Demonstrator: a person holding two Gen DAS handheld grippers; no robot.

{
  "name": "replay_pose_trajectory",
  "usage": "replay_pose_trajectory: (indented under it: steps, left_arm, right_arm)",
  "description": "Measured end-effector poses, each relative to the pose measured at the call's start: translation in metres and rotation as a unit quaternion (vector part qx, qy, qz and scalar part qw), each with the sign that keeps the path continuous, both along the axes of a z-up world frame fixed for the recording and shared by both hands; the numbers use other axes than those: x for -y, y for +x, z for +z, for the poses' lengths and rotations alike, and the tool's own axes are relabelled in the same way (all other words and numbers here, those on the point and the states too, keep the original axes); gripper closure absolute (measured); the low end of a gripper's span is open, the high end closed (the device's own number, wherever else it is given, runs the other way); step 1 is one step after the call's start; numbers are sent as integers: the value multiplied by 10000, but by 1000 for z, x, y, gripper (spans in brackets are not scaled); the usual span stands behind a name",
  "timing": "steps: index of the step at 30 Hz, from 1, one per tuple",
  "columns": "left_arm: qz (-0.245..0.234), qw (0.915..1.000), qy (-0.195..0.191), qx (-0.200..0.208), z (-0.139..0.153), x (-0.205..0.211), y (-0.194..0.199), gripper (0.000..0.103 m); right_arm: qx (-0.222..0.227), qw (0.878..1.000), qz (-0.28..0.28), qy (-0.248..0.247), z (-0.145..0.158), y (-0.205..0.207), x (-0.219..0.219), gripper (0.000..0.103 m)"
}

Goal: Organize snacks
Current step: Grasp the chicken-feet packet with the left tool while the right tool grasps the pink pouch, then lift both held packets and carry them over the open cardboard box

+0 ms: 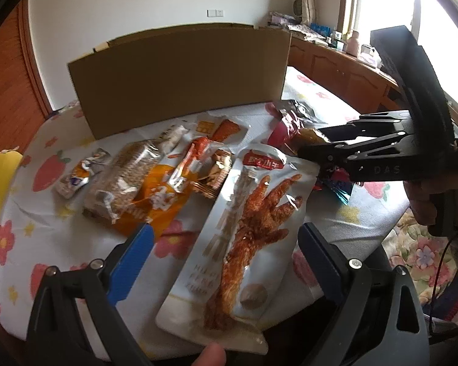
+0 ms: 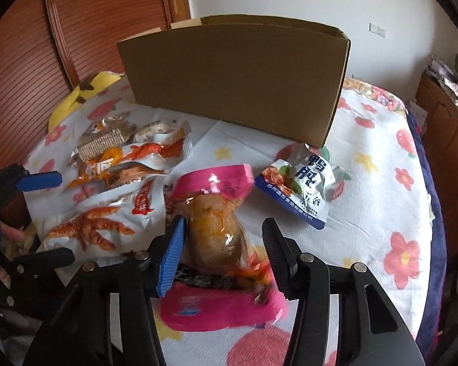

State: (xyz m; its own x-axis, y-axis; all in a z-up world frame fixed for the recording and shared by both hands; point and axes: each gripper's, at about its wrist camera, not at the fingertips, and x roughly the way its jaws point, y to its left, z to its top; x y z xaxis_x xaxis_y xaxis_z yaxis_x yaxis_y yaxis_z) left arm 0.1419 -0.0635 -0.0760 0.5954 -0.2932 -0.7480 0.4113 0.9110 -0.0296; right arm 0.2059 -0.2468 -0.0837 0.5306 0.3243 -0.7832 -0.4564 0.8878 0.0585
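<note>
"das" is stamped on the right gripper (image 1: 302, 149). the white-and-blue pouch (image 2: 302, 189) near the cardboard box (image 2: 235, 79) reads 鸭胗. the right gripper's jaws are spread wide around the pink-wrapped snack (image 2: 213, 238), blue pad touching it. the left gripper (image 1: 226, 241) gapes open above the chicken-foot packet (image 1: 244, 238) on the flowered cloth (image 2: 381, 183).

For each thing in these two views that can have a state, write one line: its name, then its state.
cardboard box: upright, top open, contents hidden.
left gripper: open, over the chicken-foot packet.
chicken-foot packet: sealed, lying flat.
right gripper: open, around the pink packet, not clamped.
pink packet: sealed, lying on the cloth.
white-and-blue packet: crumpled, lying apart from the pile.
snack pile: loose, overlapping, outside the box.
</note>
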Motion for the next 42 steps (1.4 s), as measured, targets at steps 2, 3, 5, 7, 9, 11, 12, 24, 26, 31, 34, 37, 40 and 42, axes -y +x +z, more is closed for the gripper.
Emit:
replay_pose_trajectory:
  steps: [2, 3, 5, 7, 9, 11, 12, 24, 26, 31, 34, 37, 40, 42]
  left_arm:
    - [-42, 10000, 2, -52, -3, 4, 4, 8]
    - [-69, 10000, 15, -54, -4, 6, 5, 8]
    - [-97, 9999, 77, -29, -5, 10, 6, 7]
    - [-146, 9998, 104, -7, -4, 14, 6, 7]
    - [-176, 9997, 159, 1, -5, 17, 8, 7]
    - [-225, 9993, 307, 19, -7, 21, 8, 7]
    - [-255, 9989, 394, 13, -8, 23, 9, 7]
    - [-318, 9969, 711, -66, -15, 25, 12, 13]
    - [-413, 9973, 602, -123, -14, 24, 10, 28]
    - [-516, 9978, 399, -102, -9, 21, 0, 40]
    - [-549, 9981, 276, -77, -2, 18, -4, 51]
    - [-580, 9980, 226, -72, 2, 17, -7, 61]
    - [-594, 9980, 182, -59, 6, 14, -11, 63]
    - [-585, 9981, 170, 5, 11, 11, -12, 63]
  right_arm:
    - [-89, 10000, 2, -23, -6, 4, 0, 53]
    - [-114, 9999, -14, -12, -10, 5, 1, 53]
    - [-5, 10000, 1, -4, -10, 4, 2, 53]
    - [32, 10000, -26, 83, -11, 4, 5, 54]
    - [27, 9998, -63, 213, -11, 4, 8, 54]
    - [54, 9996, -90, 266, -11, 2, 10, 54]
    - [79, 9996, -103, 257, -11, 1, 10, 54]
    - [307, 9991, -207, 223, -14, -4, 8, 54]
    - [318, 9991, -203, 204, -14, -4, 7, 54]
    - [365, 9991, -188, 126, -15, -5, 3, 54]
    - [374, 9991, -186, 107, -15, -4, 2, 54]
    - [384, 9991, -186, 76, -15, -4, 1, 54]
    - [379, 9991, -182, 77, -15, -4, 0, 54]
    - [386, 9991, -174, 53, -15, -4, -1, 54]
